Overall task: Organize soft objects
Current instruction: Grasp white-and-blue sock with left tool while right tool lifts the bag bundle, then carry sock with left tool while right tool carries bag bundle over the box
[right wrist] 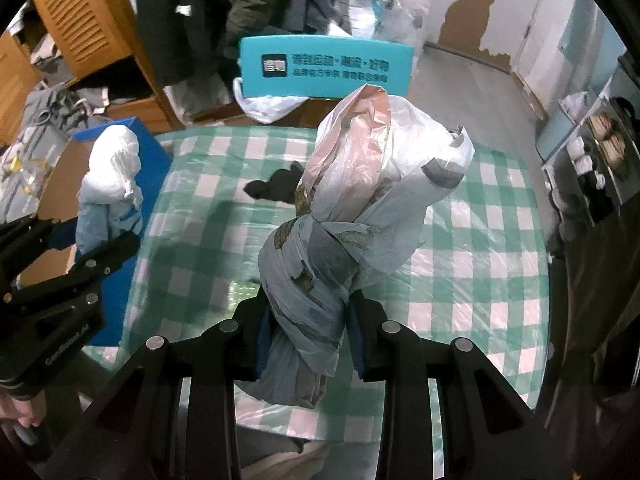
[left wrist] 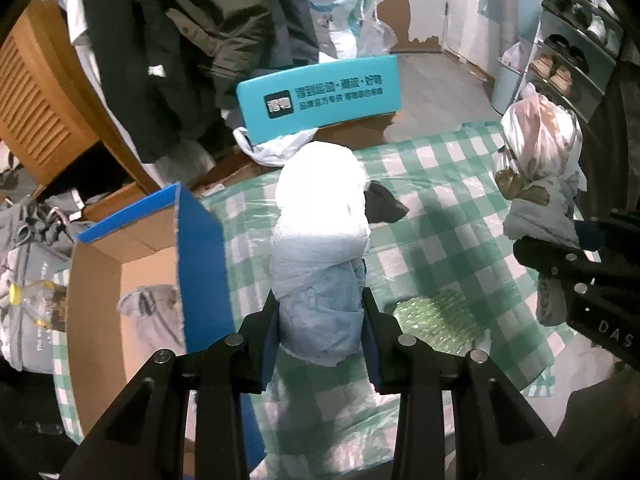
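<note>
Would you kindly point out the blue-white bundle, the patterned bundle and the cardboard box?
blue-white bundle (left wrist: 320,280), left wrist view, its wrapped middle.
patterned bundle (right wrist: 316,264), right wrist view, its knotted waist.
cardboard box (left wrist: 152,240), left wrist view, inner wall.

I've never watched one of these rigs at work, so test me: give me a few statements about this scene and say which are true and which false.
1. The left gripper clamps a pale blue bundle. True.
2. The right gripper is empty. False: it grips a knotted plastic bag.
3. The cardboard box holds a grey garment. True.
4. The tablecloth is red-striped. False: green and white checks.
5. A dark cloth lies on it. True.
</note>
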### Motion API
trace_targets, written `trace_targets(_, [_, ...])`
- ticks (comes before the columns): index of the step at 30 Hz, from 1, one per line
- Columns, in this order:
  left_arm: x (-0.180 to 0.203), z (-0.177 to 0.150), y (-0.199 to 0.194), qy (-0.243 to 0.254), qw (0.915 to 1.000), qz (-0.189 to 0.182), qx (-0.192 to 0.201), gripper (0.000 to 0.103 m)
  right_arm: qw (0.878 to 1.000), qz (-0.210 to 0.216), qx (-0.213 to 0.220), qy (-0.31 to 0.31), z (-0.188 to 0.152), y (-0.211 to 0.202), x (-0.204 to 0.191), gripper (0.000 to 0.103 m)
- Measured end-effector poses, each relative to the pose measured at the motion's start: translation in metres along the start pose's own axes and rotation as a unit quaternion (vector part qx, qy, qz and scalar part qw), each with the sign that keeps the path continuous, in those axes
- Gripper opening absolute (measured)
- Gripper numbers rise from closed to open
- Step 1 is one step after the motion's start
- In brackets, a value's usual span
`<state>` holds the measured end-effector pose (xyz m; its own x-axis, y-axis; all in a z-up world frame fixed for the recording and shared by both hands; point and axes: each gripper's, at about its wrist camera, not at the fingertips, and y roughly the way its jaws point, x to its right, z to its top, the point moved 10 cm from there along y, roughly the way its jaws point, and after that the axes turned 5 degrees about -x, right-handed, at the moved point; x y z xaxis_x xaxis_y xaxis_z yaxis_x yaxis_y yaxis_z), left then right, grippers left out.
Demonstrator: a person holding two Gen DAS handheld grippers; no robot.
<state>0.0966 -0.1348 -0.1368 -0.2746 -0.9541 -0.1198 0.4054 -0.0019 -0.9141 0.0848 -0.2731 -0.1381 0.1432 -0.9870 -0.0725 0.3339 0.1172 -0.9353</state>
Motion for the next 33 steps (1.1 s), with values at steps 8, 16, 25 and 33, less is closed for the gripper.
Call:
trace_targets(8, [-0.018,-0.015,-0.016,-0.004,0.9999,0.014,0.009,0.036,1.0,0.007,0.009,-0.026,0.001,-0.013,-0.025,0.031])
trace_targets(16, [-0.03,-0.025,-0.024,-0.005,0.9997,0.021,0.013,0.036,0.999,0.018,0.015,-0.047,0.004,-0.022,-0.049,0.031])
trace_targets(25, [-0.05,-0.029,-0.031,-0.017,0.9994,0.023,0.018,0.036,0.998,0.027,0.016,-0.062,0.011,-0.024,-0.073,0.031])
trace_targets(33, [-0.072,-0.035,-0.035,-0.03,0.9989,0.03,0.022,0.036,0.996,0.044,0.016,-0.076,0.016,-0.022,-0.099,0.031])
